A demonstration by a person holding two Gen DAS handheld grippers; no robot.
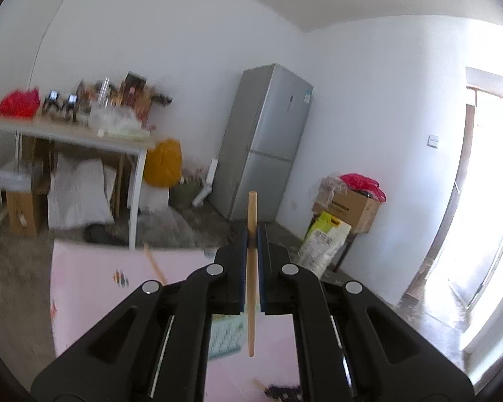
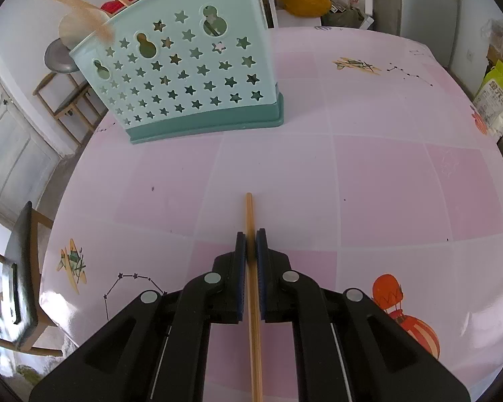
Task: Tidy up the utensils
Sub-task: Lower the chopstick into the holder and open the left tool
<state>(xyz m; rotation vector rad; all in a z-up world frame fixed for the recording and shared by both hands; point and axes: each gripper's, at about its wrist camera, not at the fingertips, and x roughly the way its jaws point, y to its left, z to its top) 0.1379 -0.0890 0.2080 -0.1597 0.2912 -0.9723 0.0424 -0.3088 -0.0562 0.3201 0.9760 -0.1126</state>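
My left gripper [image 1: 251, 234] is shut on a wooden chopstick [image 1: 251, 268] and points almost level across the room, high above the pink table [image 1: 90, 284]. A bit of the mint utensil holder [image 1: 226, 335] shows under its fingers. My right gripper [image 2: 250, 238] is shut on another wooden chopstick [image 2: 250, 211], tilted down over the pink tablecloth [image 2: 369, 167]. The mint holder with star cut-outs [image 2: 184, 73] stands at the far left of that table. Wooden utensil handles [image 2: 73, 3] stick out of its top, one of them blurred.
A fridge [image 1: 268, 140], a cluttered side table [image 1: 67, 130], a yellow bag [image 1: 164, 164], boxes [image 1: 348, 207] and a bright doorway [image 1: 486, 201] ring the room. Chairs [image 2: 23, 268] and a stool [image 2: 60, 67] stand along the table's left edge. A rice bag [image 2: 496, 100] is at right.
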